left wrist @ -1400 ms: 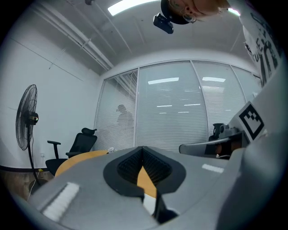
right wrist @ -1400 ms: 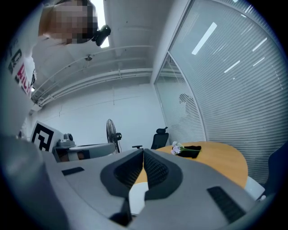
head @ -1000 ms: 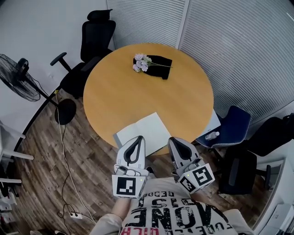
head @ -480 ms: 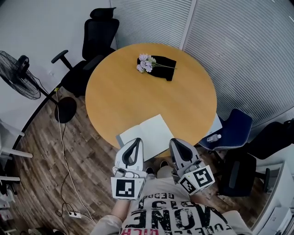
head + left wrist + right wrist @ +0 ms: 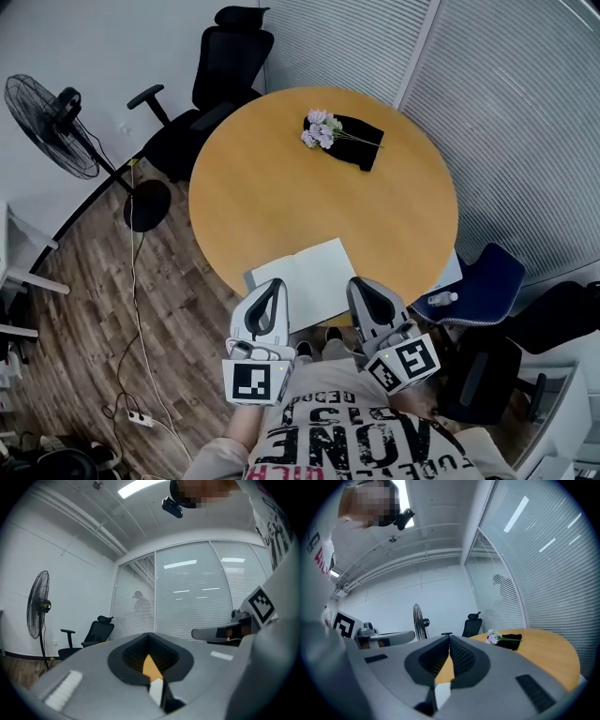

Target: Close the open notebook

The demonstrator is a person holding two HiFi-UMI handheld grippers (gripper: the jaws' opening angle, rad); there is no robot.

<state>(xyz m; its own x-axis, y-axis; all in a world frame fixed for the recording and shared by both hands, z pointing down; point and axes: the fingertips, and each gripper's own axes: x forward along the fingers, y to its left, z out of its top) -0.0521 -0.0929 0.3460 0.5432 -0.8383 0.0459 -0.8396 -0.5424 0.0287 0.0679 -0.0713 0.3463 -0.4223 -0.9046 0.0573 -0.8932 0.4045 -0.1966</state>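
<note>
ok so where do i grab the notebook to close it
Likely the outer edge of its right page: the notebook lies flat and open at the table's near rim, so come from the near side. The right gripper sits beside that edge but is shut, so open it first.

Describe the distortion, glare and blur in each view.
Head view: evenly lit and sharp, fisheye curving the blinds around the table. Left gripper view: dark round vignette, ceiling light blown out, mirrored as streaks on the glass wall. Right gripper view: same vignette, bright streaks across the blinds.
</note>
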